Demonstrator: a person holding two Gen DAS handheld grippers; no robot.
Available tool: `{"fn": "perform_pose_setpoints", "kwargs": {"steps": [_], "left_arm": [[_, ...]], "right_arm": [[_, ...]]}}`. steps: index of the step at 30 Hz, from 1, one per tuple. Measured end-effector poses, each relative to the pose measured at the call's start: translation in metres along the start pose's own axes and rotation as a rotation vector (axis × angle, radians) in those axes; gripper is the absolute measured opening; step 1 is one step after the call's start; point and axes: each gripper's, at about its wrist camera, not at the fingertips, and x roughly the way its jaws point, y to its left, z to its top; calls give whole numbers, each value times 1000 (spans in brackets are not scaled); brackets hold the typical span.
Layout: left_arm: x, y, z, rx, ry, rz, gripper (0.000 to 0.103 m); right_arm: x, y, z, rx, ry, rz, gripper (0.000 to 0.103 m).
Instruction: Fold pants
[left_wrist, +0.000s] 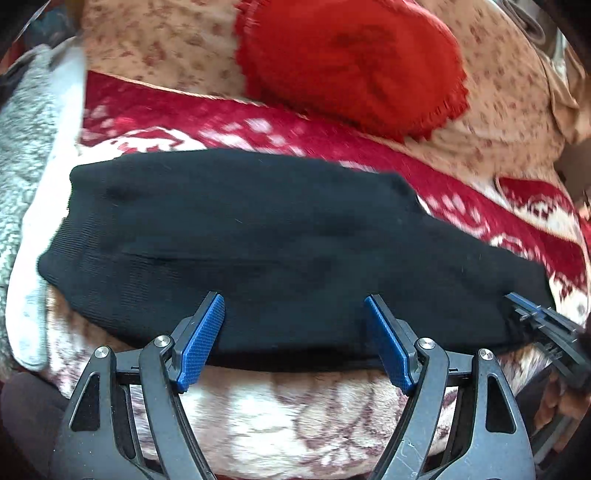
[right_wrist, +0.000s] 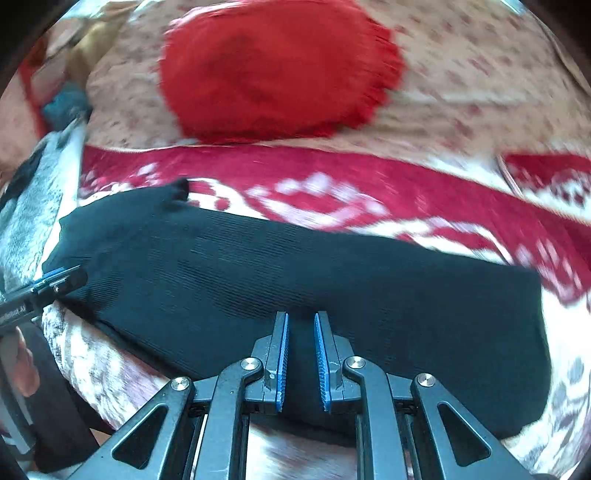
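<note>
Black knit pants (left_wrist: 258, 240) lie flat and folded lengthwise on a patterned blanket, running left to right; they also show in the right wrist view (right_wrist: 295, 280). My left gripper (left_wrist: 294, 301) is open, its blue pads wide apart over the pants' near edge. My right gripper (right_wrist: 301, 317) has its jaws nearly together with black fabric of the near edge between them. The right gripper's tip shows in the left wrist view (left_wrist: 532, 314) at the pants' right end. The left gripper's tip shows in the right wrist view (right_wrist: 55, 282) at the pants' left end.
A red round cushion (left_wrist: 351, 62) lies beyond the pants on a beige flowered cover (left_wrist: 498, 110). A red-and-white patterned blanket (left_wrist: 535, 229) lies under the pants. Grey and white fleece (left_wrist: 29, 147) is piled at the left.
</note>
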Motion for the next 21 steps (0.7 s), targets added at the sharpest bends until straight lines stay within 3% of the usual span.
{"fn": "perform_pose_setpoints", "kwargs": {"steps": [3, 5, 7, 11, 14, 18, 21], "left_arm": [[5, -16, -5, 74, -7, 69, 79], [4, -20, -5, 92, -5, 83, 79], [-1, -19, -4, 75, -10, 61, 79], [-13, -28, 4, 72, -45, 14, 79], [-12, -40, 10, 86, -41, -18, 79], [-6, -57, 11, 112, -25, -46, 79], [0, -70, 7, 151, -9, -39, 79]], "right_arm": [[-13, -26, -11, 59, 9, 25, 13], [-21, -36, -16, 74, 15, -16, 13], [-28, -48, -22, 100, 21, -90, 13], [-54, -75, -23, 160, -29, -128, 15], [-63, -86, -16, 157, -53, -214, 18], [-49, -102, -8, 150, 1, -323, 19], [-36, -111, -10, 153, 45, -299, 12]]}}
